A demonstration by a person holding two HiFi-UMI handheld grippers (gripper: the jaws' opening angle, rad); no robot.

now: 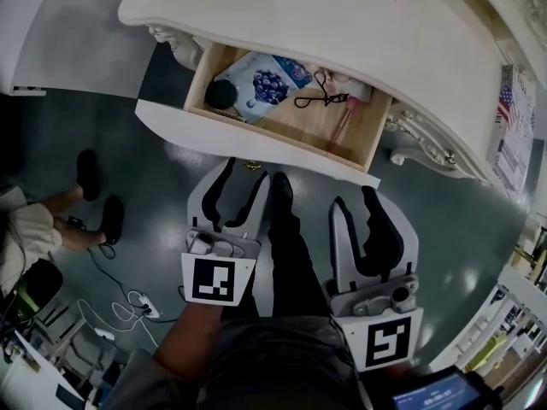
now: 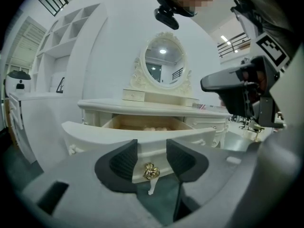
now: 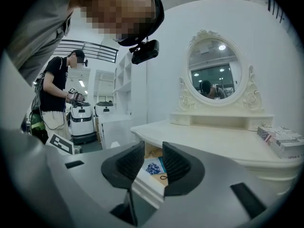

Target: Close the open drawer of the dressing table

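Note:
The white dressing table has its middle drawer pulled out, showing a wooden inside. In it lie a blue packet, a black round thing and an eyelash curler. My left gripper is open just in front of the drawer's curved white front. In the left gripper view the gold handle shows between the spread fingers of the left gripper, apart from both pads. My right gripper is open and holds nothing, short of the drawer's right end. The right gripper looks down on the drawer.
An oval mirror stands at the back of the tabletop, with a stack of books at its right end. The person's legs and shoe are between the grippers. Another person sits at the left, with cables on the floor.

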